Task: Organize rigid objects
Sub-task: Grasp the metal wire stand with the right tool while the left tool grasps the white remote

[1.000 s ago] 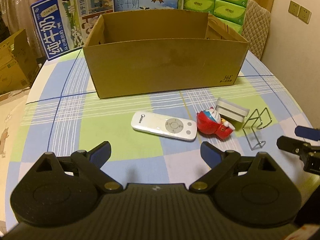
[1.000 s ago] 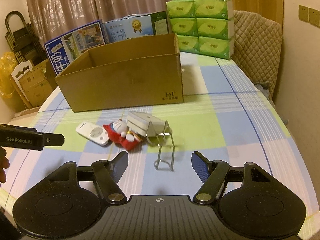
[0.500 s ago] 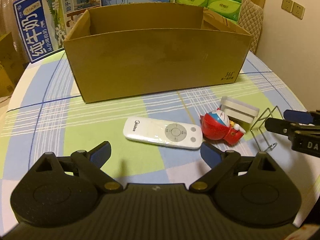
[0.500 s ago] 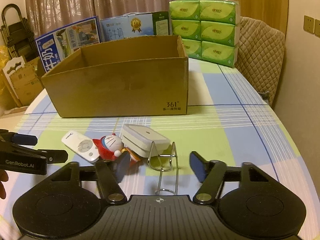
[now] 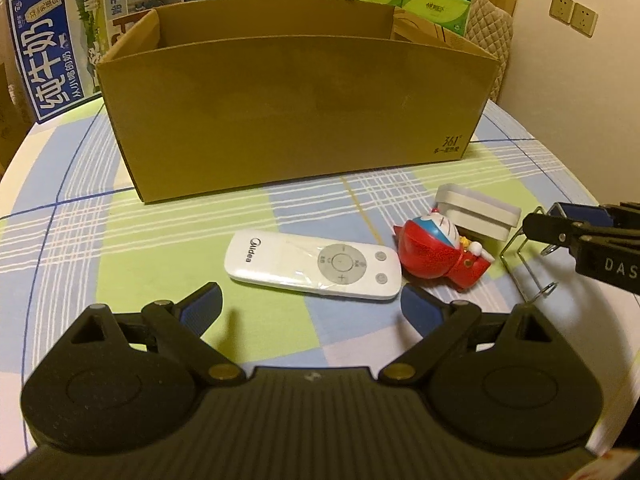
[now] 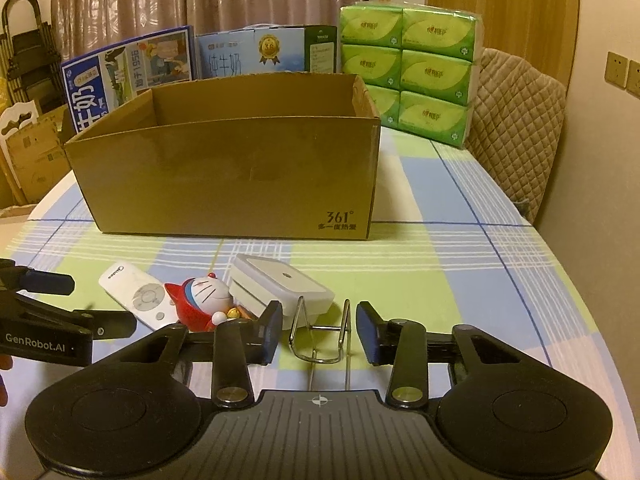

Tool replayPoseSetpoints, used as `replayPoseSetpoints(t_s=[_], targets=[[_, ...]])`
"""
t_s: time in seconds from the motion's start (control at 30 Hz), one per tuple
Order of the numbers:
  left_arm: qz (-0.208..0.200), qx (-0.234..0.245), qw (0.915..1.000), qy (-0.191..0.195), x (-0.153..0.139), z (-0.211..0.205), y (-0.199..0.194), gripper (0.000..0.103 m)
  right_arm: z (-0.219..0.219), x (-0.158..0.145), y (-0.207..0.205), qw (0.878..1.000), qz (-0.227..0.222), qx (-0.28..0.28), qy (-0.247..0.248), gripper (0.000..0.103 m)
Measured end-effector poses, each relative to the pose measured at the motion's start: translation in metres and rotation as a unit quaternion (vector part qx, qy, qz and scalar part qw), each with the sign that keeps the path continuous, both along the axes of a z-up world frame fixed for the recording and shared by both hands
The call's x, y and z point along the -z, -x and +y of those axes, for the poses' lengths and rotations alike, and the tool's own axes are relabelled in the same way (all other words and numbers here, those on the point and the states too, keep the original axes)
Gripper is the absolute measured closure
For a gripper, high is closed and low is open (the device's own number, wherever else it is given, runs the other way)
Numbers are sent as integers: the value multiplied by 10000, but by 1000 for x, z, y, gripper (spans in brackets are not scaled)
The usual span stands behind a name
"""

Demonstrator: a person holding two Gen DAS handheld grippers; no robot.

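A white Midea remote (image 5: 312, 266) lies on the checked tablecloth just ahead of my open left gripper (image 5: 310, 308). To its right lie a red Doraemon toy (image 5: 438, 252), a white flat box (image 5: 476, 212) and a wire rack (image 5: 528, 264). My right gripper (image 6: 318, 330) is open with its fingers on either side of the wire rack (image 6: 320, 338), not closed on it. The toy (image 6: 204, 300), white box (image 6: 280, 288) and remote (image 6: 138, 296) lie to its left. An open cardboard box (image 5: 288, 100) stands behind them and also shows in the right wrist view (image 6: 232, 176).
Milk cartons (image 5: 52, 52) and green tissue packs (image 6: 408, 68) stand behind the cardboard box. A quilted chair (image 6: 516, 128) is at the table's right. The round table edge (image 6: 592, 320) curves close on the right.
Both grippers have moved forward and lower toward the objects. The right gripper's fingers have narrowed and now straddle the wire rack. The left gripper has come up to the remote.
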State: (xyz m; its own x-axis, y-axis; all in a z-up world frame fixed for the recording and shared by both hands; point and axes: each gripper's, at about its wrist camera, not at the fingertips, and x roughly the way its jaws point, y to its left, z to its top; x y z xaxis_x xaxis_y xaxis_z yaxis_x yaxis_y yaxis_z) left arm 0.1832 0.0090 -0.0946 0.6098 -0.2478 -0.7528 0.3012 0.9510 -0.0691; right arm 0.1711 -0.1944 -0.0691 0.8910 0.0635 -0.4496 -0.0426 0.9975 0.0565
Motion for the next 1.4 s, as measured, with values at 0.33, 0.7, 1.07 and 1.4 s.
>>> replayPoseSetpoints(t_s=[0.33,0.7,1.07,1.4], targets=[[2,-8,10000,40,4,1,-2,9,0,1,0,9999,-55,-18,120,79],[-69,121,9998,-111,10,-2,-9,9,-7,-4,6,9997,-188,21,148,79],[-156,383,9989,-203,17,-13,-23,6,-14,-1,5,9998,-146,62,71,79],[-311,648,9972,-220,21,-19,-37,5,-16,2,2,9999,-101,60,22,79]])
